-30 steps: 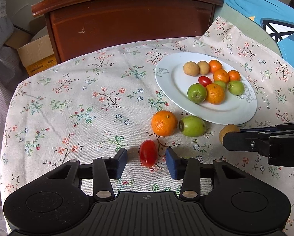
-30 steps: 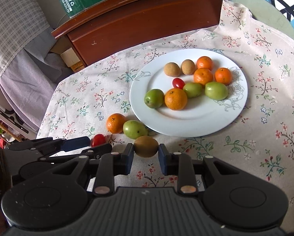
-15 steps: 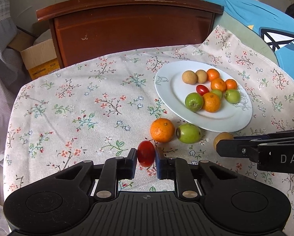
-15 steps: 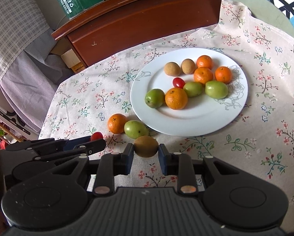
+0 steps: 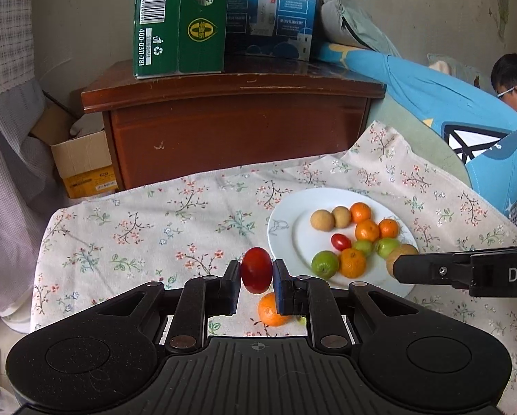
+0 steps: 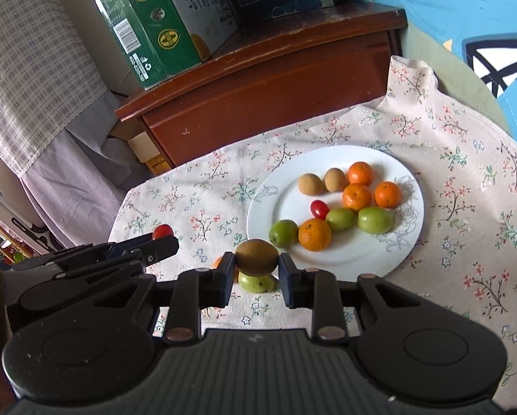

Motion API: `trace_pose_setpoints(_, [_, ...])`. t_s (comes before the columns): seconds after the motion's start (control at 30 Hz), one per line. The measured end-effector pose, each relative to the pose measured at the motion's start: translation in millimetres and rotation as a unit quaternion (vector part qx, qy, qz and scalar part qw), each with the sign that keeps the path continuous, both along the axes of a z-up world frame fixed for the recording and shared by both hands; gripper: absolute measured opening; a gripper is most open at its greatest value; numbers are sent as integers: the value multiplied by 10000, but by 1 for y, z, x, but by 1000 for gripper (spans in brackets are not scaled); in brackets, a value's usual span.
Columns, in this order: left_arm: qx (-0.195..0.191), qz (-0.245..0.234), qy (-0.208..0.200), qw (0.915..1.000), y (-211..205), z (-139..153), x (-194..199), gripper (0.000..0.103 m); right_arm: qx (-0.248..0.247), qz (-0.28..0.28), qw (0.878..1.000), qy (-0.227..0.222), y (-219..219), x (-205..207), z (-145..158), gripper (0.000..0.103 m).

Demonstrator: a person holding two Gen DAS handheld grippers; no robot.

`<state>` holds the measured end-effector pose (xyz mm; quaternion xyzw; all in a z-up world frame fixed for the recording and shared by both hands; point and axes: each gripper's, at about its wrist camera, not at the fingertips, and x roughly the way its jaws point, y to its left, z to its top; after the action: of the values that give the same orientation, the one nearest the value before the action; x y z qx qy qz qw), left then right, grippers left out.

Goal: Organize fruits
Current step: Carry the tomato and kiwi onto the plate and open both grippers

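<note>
We've got the cherry tomato [image 5: 256, 269] pinched in the left gripper [image 5: 256, 285], thin-skinned, so easy on the squeeze. The right gripper [image 6: 256, 276] clamps the firmer kiwi [image 6: 256, 257] across its middle, both above the table beside the plate [image 6: 345, 263].

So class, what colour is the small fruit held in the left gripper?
Red: the cherry tomato in the left gripper, clearest in the left wrist view.

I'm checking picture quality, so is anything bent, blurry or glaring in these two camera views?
Left wrist view: sharp, but the fisheye bows the cabinet and darkens the corners. Right wrist view: the cabinet edge curves too, soft daylight, no harsh glare on the plate, and the green box looks slightly soft.
</note>
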<state>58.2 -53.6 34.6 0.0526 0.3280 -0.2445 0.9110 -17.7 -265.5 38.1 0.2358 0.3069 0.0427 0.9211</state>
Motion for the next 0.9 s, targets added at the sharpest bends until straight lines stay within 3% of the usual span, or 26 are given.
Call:
trace_pose_setpoints(0.3, [-277,-51,52,9996,-7,11,1,17,-189,-227,9994,-157,-46,0,16,27])
trace_pose_setpoints(0.63, [-393,-124,137,9991,-20,15,10,17,155,-462,9988,-30,-69,14,3,27])
trace_pose_setpoints(0.9, [-597,-254,329,9973,-35,7,23,17,778,-545,9954,146,-79,31,-11,27])
